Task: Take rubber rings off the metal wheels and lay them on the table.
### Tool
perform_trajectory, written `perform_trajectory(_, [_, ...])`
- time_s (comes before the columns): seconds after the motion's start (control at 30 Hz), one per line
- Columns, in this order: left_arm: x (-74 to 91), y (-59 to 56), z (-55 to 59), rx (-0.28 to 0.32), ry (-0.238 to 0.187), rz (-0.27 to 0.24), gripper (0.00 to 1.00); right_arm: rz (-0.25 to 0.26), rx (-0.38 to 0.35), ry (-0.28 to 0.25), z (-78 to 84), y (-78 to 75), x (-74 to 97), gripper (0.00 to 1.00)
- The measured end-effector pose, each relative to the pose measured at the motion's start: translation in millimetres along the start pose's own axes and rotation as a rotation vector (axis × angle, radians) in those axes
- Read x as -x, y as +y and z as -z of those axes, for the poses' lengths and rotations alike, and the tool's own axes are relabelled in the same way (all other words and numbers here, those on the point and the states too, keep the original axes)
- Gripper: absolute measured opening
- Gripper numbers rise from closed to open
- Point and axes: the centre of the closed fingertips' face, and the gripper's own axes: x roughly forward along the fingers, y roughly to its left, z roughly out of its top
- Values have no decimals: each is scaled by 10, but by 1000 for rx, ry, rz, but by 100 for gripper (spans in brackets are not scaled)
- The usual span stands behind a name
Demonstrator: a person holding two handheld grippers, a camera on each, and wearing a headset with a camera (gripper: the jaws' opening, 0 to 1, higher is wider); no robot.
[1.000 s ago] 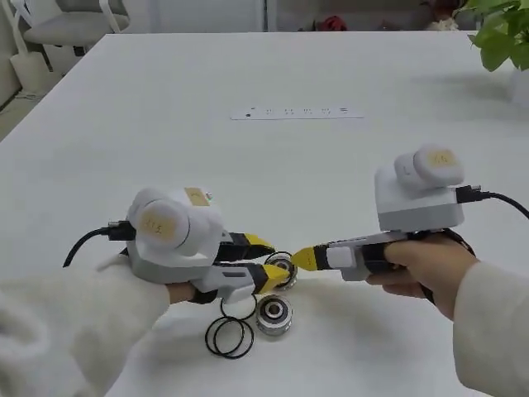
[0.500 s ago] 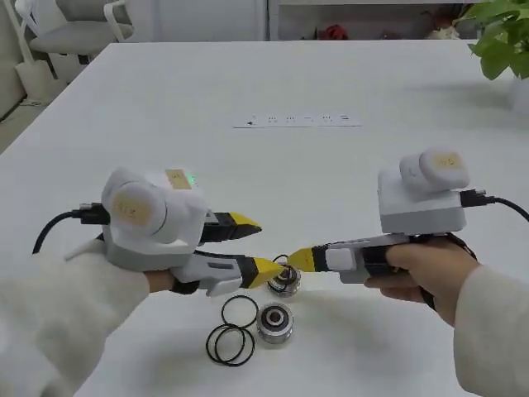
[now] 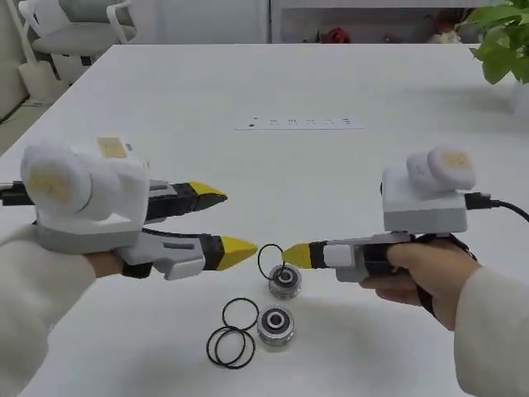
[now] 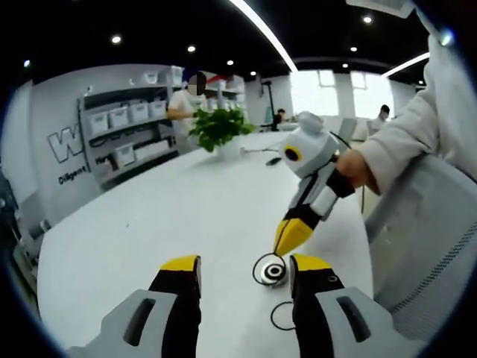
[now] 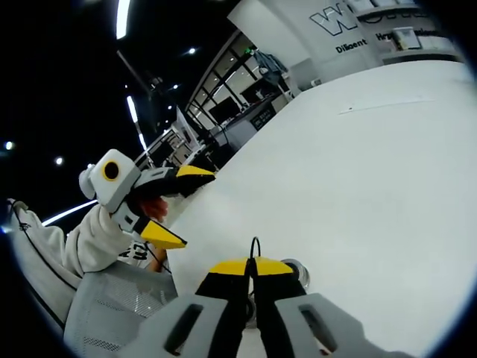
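My right gripper point(image 3: 296, 255) is shut on a thin black rubber ring point(image 3: 266, 258), which stands up from the top of a metal wheel point(image 3: 284, 282) on the white table point(image 3: 331, 174). In the right gripper view the ring point(image 5: 255, 246) rises from my shut jaw tips point(image 5: 252, 265), with the wheel point(image 5: 296, 267) just behind. My left gripper point(image 3: 225, 219) hangs open to the left of the wheel, holding nothing. The left gripper view has the wheel point(image 4: 272, 270) ahead of the open left gripper point(image 4: 246, 267). A second wheel point(image 3: 274, 324) lies nearer me.
Loose black rings point(image 3: 240, 313) lie flat on the table left of the second wheel, two of them overlapping point(image 3: 230, 346). A white power strip point(image 3: 297, 123) lies mid-table. A green plant point(image 3: 500, 37) stands at the far right and chairs point(image 3: 62, 21) at the far left.
My left gripper has drawn back to the left and up, away from the wheel, with its jaws now wide apart. The right gripper has stayed put, still pinching the ring.
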Motion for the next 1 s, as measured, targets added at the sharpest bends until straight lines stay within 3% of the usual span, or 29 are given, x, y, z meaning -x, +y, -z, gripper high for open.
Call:
perform_trajectory(0.27, [235, 77, 182, 59, 21, -55, 55, -39, 19, 28, 50, 155, -97, 0])
perform_trajectory(0.5, [359, 73, 235, 91, 18, -71, 57, -80, 36, 63, 139, 321, -185, 0])
perform_trajectory(0.7, [400, 30, 303, 90, 38, -70, 57, -97, 56, 112, 270, 397, -255, 0])
perform_trajectory(1.0, [460, -27, 379, 106, 50, -63, 57, -133, 26, 127, 347, 506, -359, 0])
